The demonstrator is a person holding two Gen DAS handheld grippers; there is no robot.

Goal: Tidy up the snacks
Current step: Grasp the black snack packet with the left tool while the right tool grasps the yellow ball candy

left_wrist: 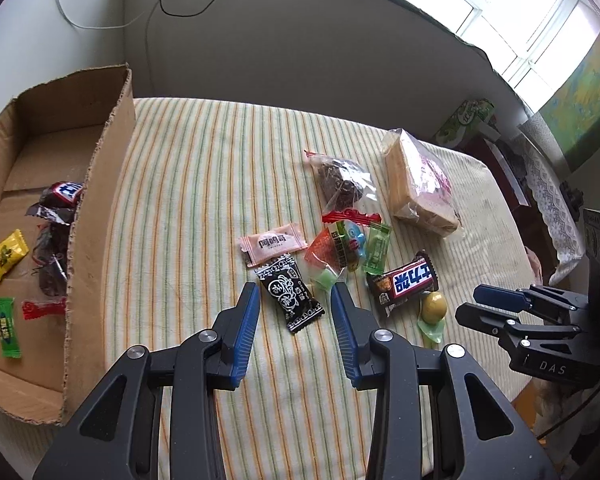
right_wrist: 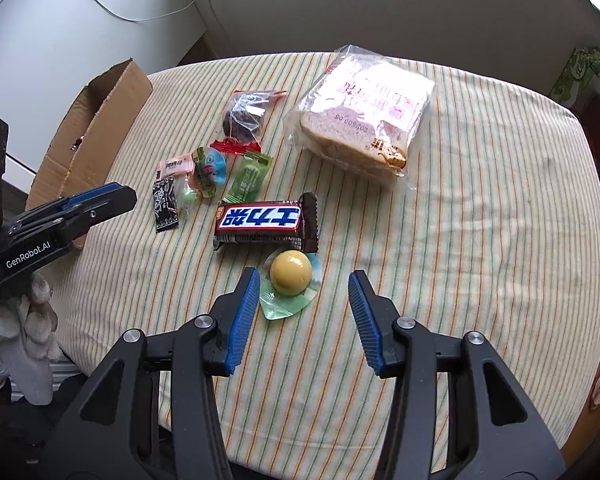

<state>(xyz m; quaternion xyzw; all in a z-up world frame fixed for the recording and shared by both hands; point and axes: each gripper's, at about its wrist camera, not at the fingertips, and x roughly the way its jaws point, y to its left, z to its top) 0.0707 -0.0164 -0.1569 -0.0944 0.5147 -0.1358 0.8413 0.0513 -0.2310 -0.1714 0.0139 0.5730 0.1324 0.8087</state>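
- Left wrist view: the left gripper (left_wrist: 296, 300) hangs over the striped tablecloth (left_wrist: 204, 184), fingers moderately apart and holding nothing. The black-and-white candy packet (left_wrist: 290, 295) lies on the cloth in line with the gap between them; I cannot tell whether the pads are down at its level.
- Same view, cardboard box (left_wrist: 100, 208) at left: already inside are a chocolate bar, a yellow candy (left_wrist: 8, 254), a green candy (left_wrist: 7, 328), a red-wrapped piece and dark wrapped items. That part of the sorting is done.
- Same view, still on the cloth: a pink packet (left_wrist: 272, 243), a small cluster of mixed candies (left_wrist: 346, 248), a second chocolate bar (left_wrist: 404, 283), a clear bag with a dark cake (left_wrist: 342, 184), and a bagged loaf of sliced bread (left_wrist: 420, 184).
- Same view, right edge: the right gripper (left_wrist: 470, 306) shows side-on, and its gap is hard to judge from here.
- Right wrist view: the right gripper (right_wrist: 302, 284) has its fingers fairly wide and empty, poised over the yellow ball sweet (right_wrist: 291, 272) in its green-edged wrapper; the left finger's tip sits just beside the wrapper.
- Same view: the chocolate bar (right_wrist: 266, 219) lies just beyond the ball, and the bread (right_wrist: 364, 116) further back. The left gripper (right_wrist: 100, 200) appears at left near the box (right_wrist: 96, 128).
- Assessment: roughly half complete. Some six items are boxed; about nine or ten remain out, bread and cake included.
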